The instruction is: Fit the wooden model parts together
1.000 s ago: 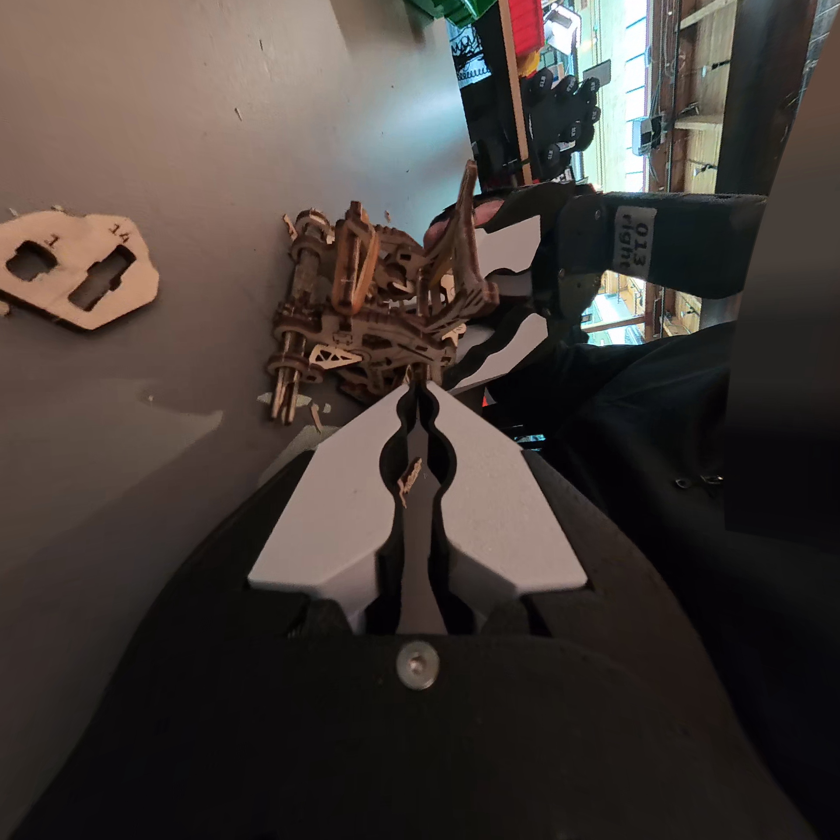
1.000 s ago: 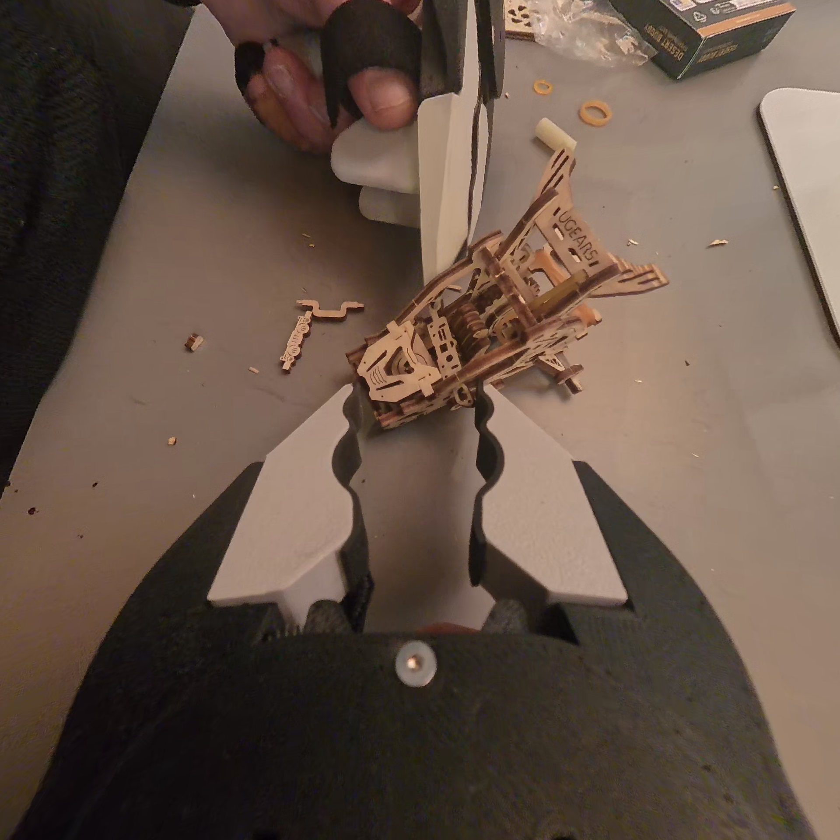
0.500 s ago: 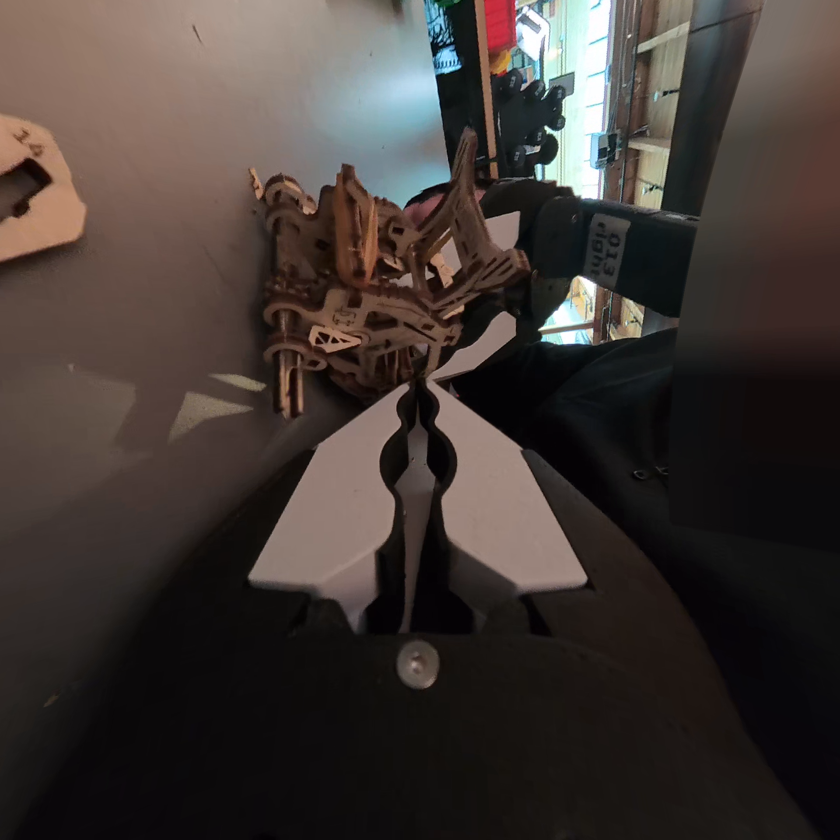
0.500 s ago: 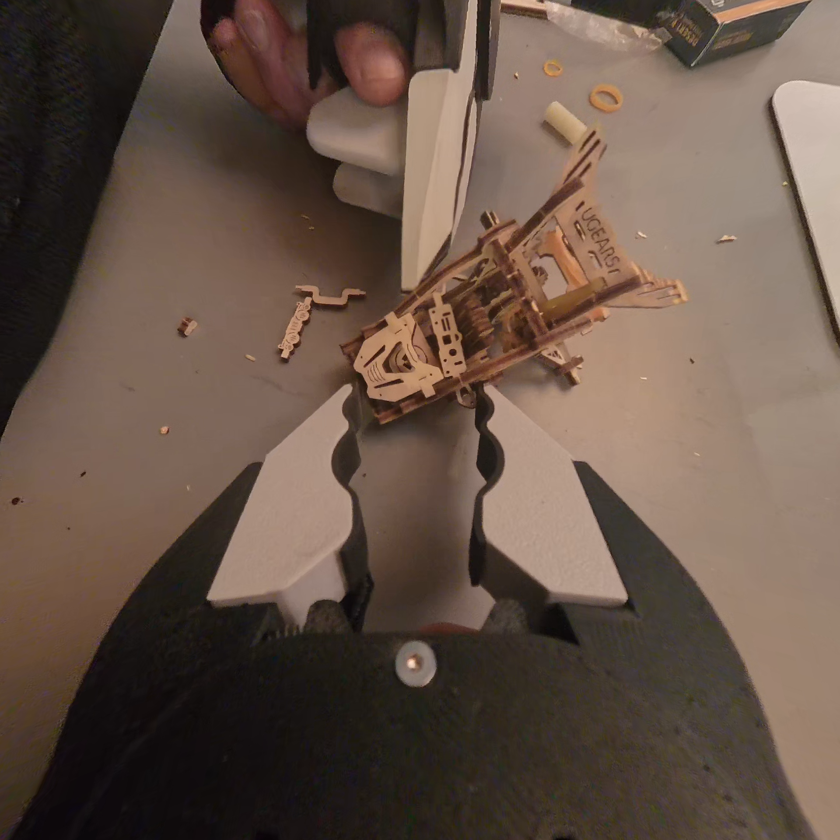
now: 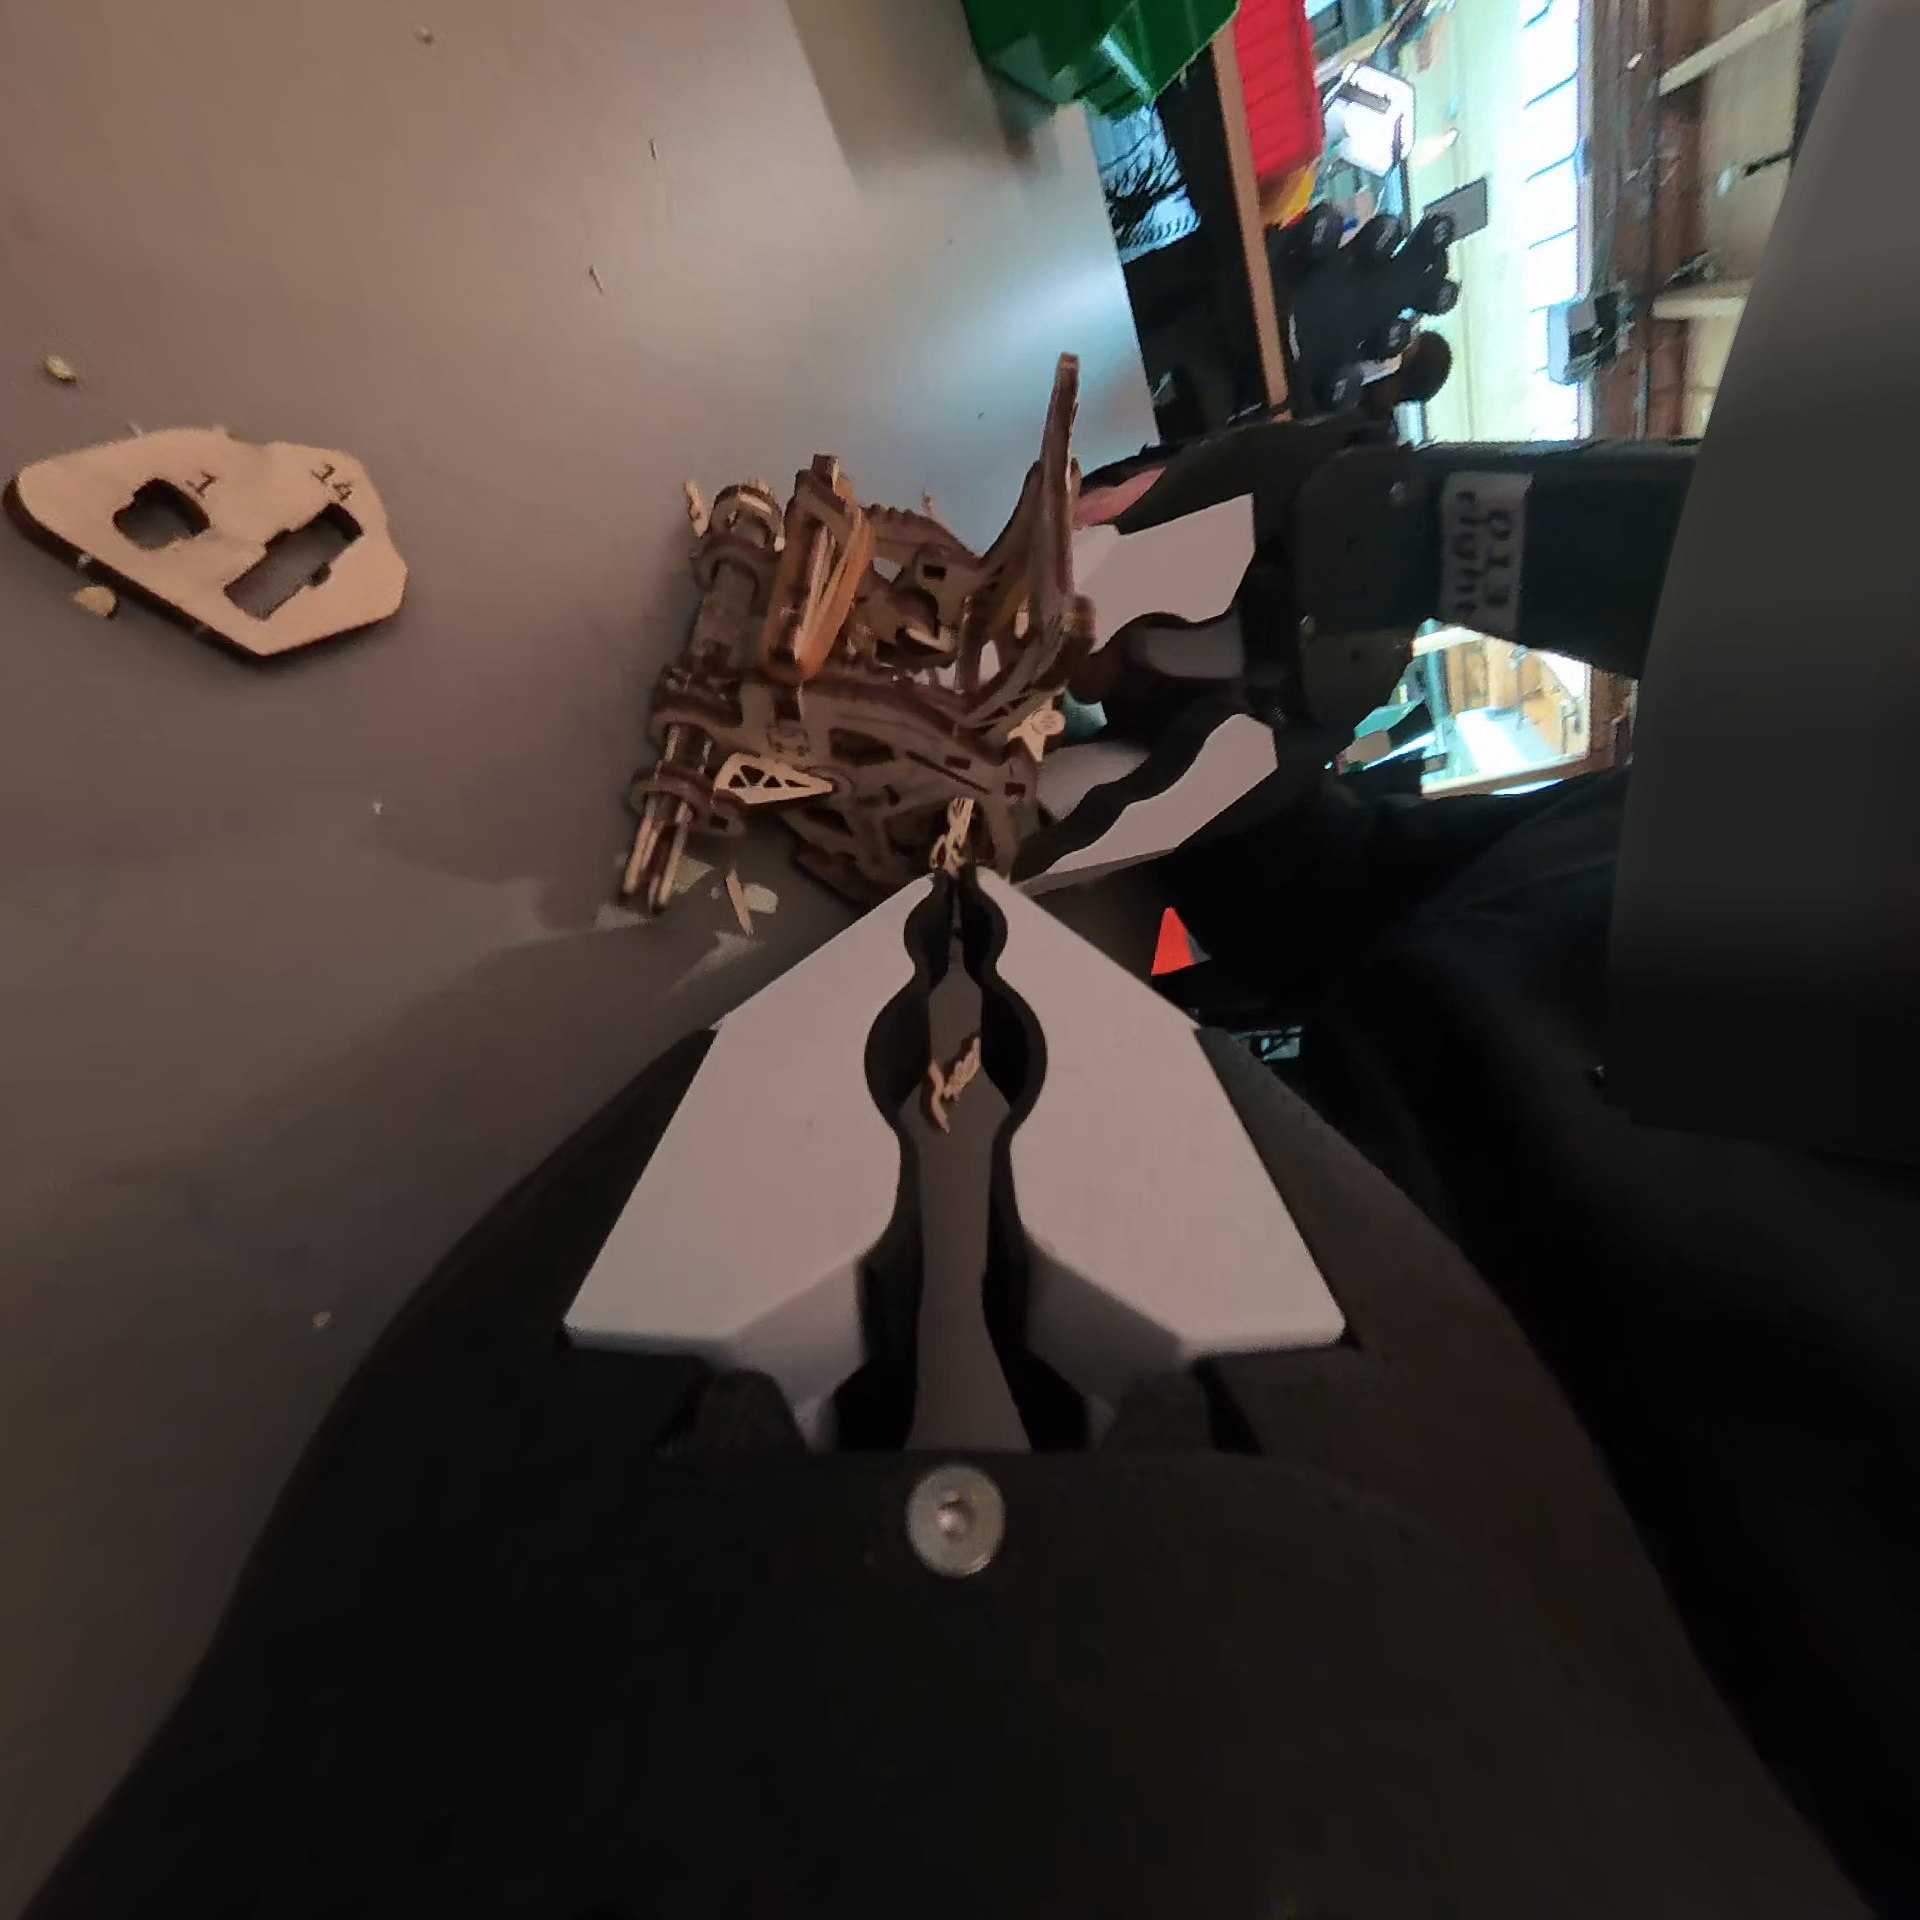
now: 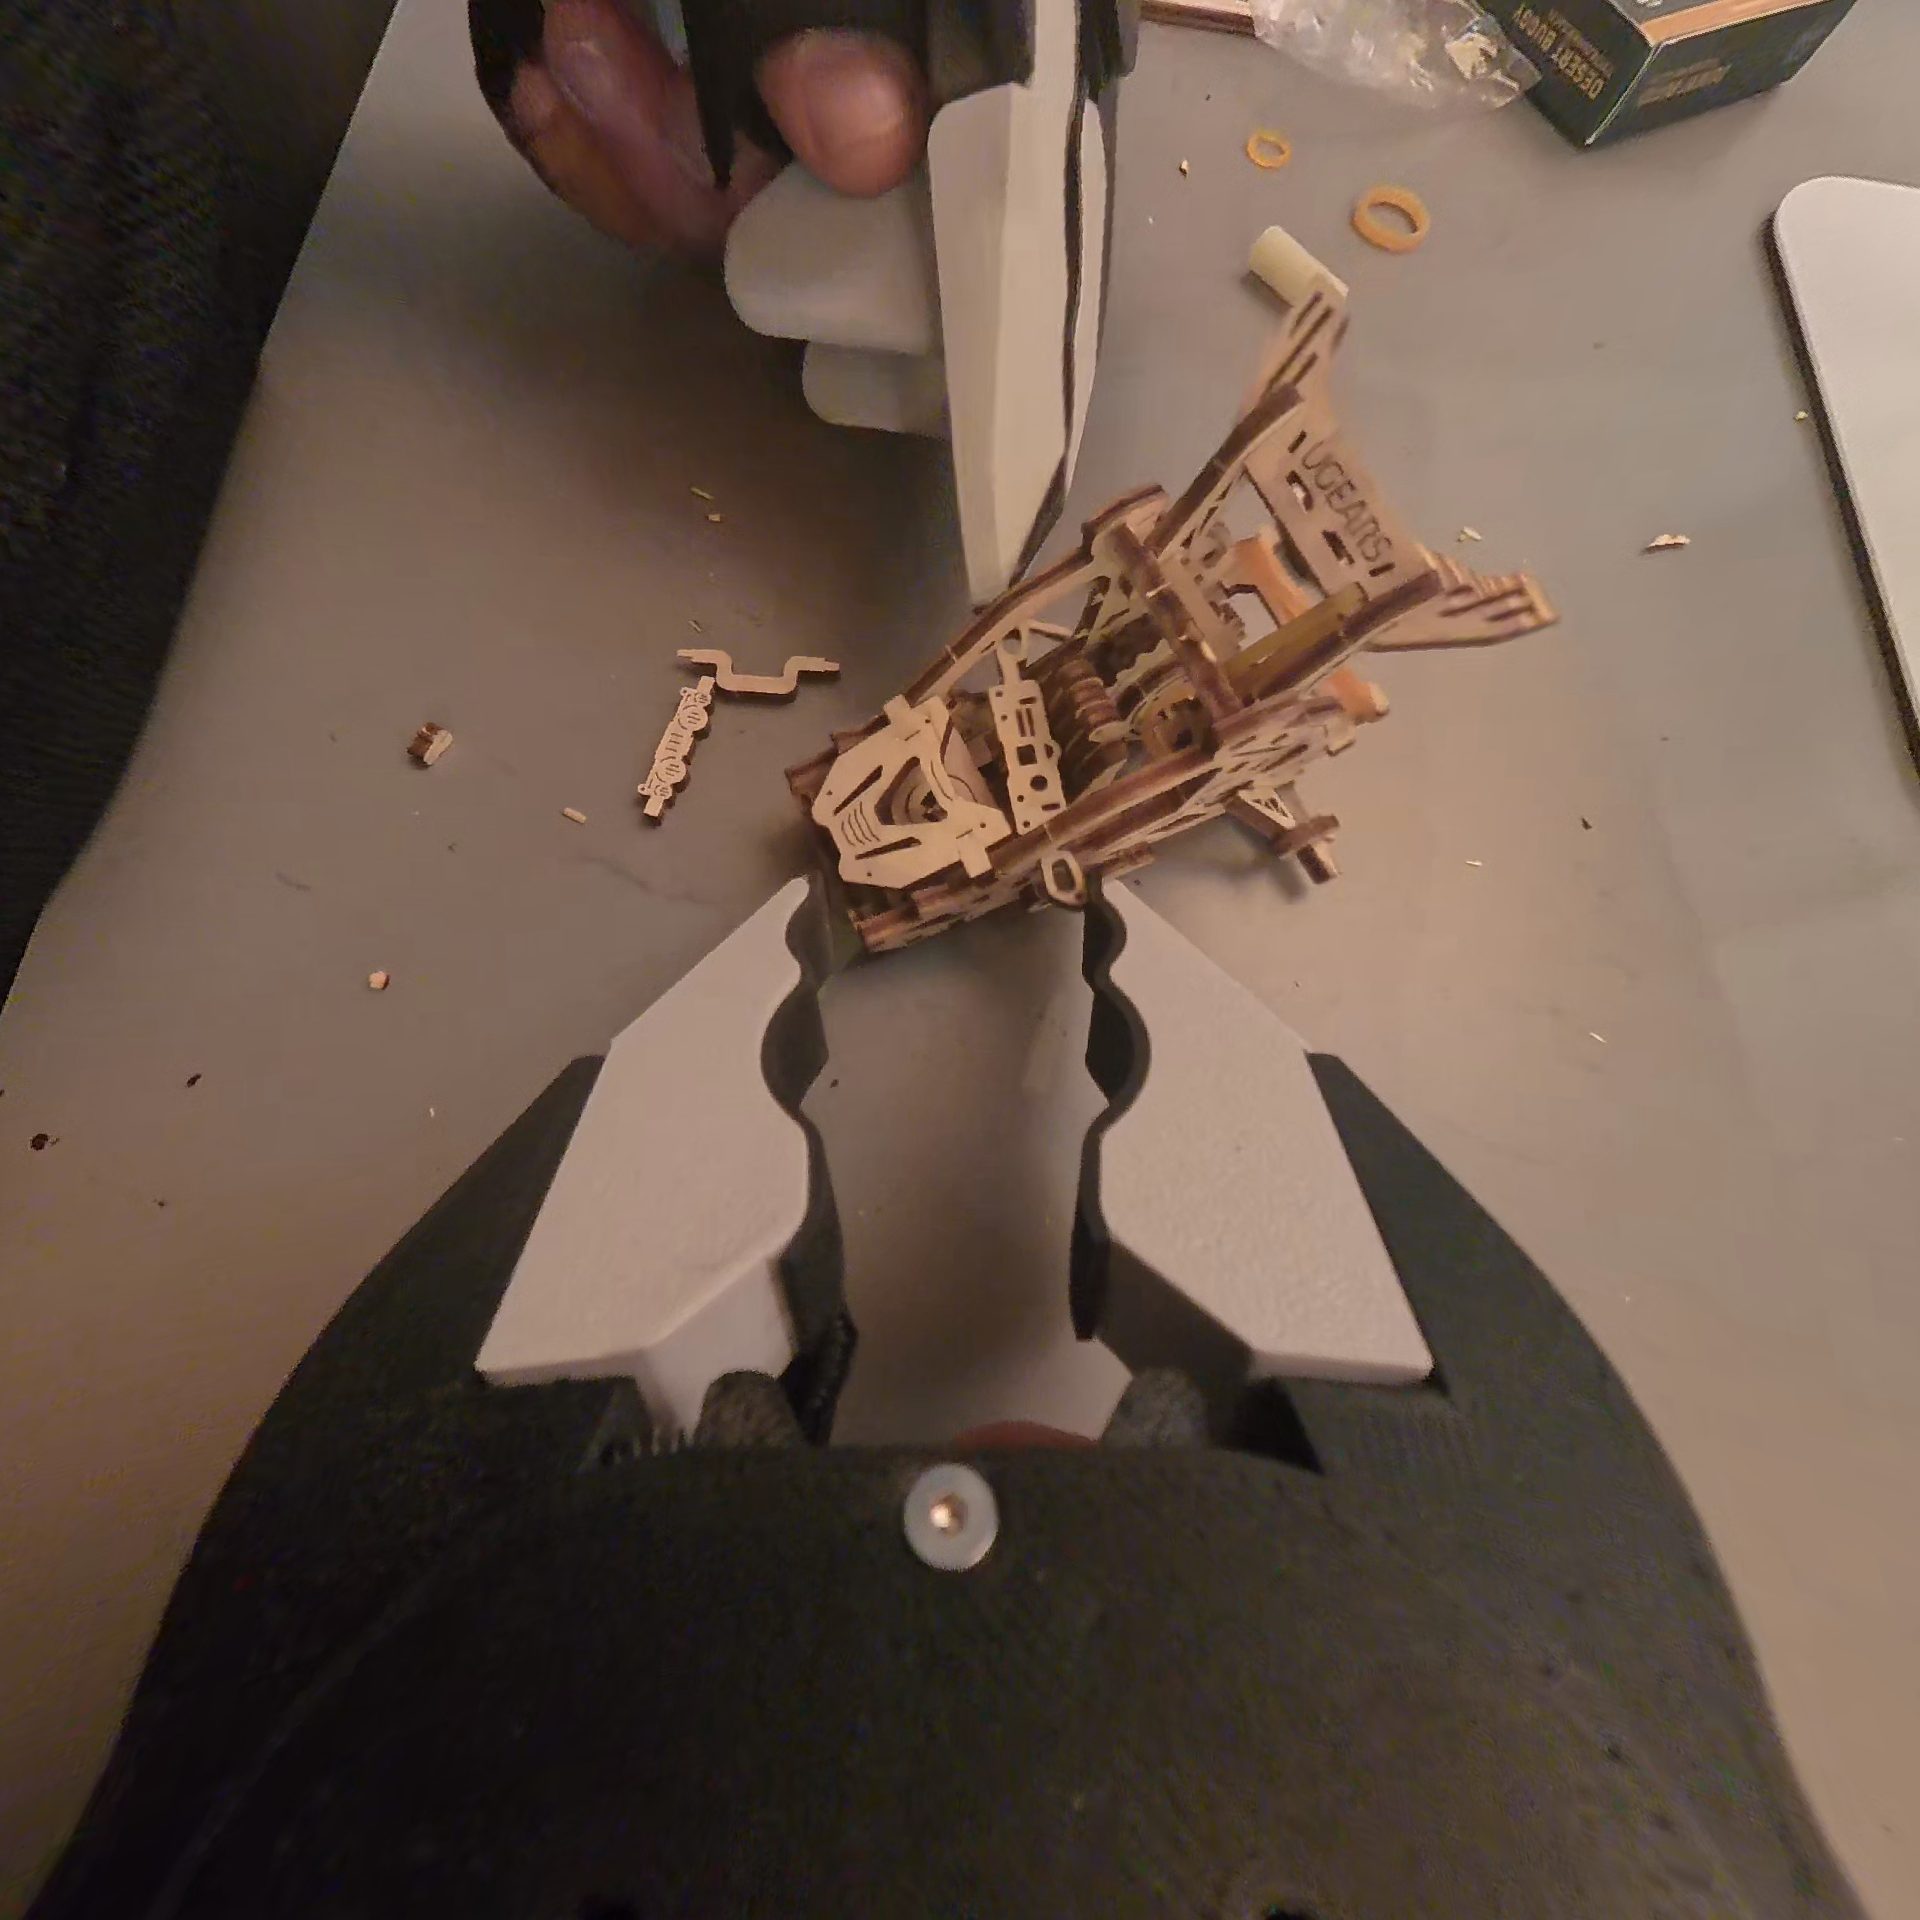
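Note:
The partly built wooden model (image 6: pixel 1101 727) is tilted above the grey table, its front end between my right gripper's (image 6: pixel 951 899) fingers, which are shut on it. My left gripper (image 5: pixel 956 883) is shut on a small thin wooden part (image 5: pixel 951 836) that sticks out of its tips and touches the model's side (image 5: pixel 862 707). In the right wrist view the left gripper (image 6: pixel 997 582) comes down from above onto the model's left side rail. In the left wrist view the right gripper (image 5: pixel 1101 748) shows behind the model.
A wooden offcut with cut-outs (image 5: pixel 218 551) lies to the left. A loose wooden strip (image 6: pixel 675 748) and a small bracket (image 6: pixel 758 670) lie left of the model. Rubber rings (image 6: pixel 1390 218), a white peg (image 6: pixel 1283 260), a dark box (image 6: pixel 1662 62) and a white board (image 6: pixel 1860 416) lie behind and right. My right fingertips sit around 5 centimetres from my left ones. Between my left fingertips and the white peg (image 6: pixel 1283 260) there is roughly 15 centimetres.
The left gripper swung aside and back, its tip staying against the model. The model has turned slightly in the right gripper. Both grips are unchanged.

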`<state>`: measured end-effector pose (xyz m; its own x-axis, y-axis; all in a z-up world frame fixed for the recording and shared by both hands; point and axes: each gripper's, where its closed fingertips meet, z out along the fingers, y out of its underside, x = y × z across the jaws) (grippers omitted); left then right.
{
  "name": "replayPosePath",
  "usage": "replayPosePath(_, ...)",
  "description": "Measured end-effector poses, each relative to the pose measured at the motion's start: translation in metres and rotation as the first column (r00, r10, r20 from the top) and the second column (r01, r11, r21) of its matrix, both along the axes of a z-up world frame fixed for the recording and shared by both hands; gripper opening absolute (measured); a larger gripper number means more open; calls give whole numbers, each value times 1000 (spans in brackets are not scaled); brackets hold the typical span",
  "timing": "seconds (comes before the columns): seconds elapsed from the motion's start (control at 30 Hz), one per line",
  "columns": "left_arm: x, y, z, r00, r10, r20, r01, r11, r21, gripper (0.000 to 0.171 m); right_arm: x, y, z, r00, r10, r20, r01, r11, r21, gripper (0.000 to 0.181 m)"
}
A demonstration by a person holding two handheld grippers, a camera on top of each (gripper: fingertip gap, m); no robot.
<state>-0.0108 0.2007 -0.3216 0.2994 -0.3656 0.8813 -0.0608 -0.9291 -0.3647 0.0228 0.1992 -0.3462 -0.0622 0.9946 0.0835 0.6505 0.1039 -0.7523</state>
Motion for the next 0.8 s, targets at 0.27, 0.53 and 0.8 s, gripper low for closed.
replayPosePath(0.27, 0, 7, 8, 997, 32, 76, -31, 999, -21, 3, -1, 0, 0, 1000, 2, -1, -2, 1000, 4, 46)
replayPosePath(0.53, -1, 8, 4, 996, 55, 71, -52, 998, -38, 0, -1, -1, 0, 1000, 4, -4, -4, 1000, 7, 44)
replayPosePath(0.8, -5, 7, -5, 997, 18, -75, -12, 996, 87, 10, -1, -2, 0, 1000, 6, -4, -6, 1000, 8, 44)
